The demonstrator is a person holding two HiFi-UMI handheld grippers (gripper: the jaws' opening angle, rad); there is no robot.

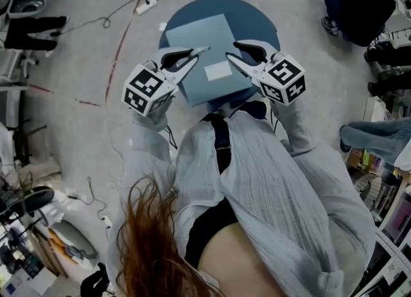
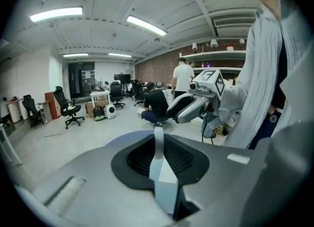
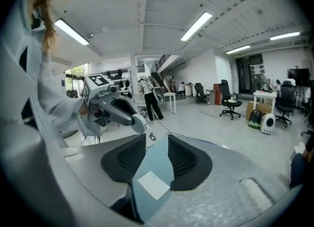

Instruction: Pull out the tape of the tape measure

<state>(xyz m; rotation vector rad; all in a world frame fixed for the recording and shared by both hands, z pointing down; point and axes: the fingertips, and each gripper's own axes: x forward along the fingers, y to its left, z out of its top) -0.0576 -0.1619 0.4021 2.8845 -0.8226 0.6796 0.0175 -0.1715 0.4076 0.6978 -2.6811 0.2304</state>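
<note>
No tape measure shows in any view. A flat blue-grey square board [image 1: 196,36] with a white label [image 1: 217,71] hangs between both grippers, over a round blue seat [image 1: 260,23]. My left gripper [image 1: 198,55] reaches in from the left. In the left gripper view the board [image 2: 164,182] stands edge-on between the left gripper's [image 2: 158,133] pads, which sit tight against it. My right gripper [image 1: 231,50] comes from the right. In the right gripper view the tilted board [image 3: 154,167] passes between the right gripper's [image 3: 157,145] pads, which stand apart from it.
A power strip [image 1: 145,5] with its cable lies on the grey floor at the back left. Seated people [image 1: 359,7] and shelves are at the right. An office chair [image 2: 68,111] and a crouching person [image 2: 156,104] are farther off in the room.
</note>
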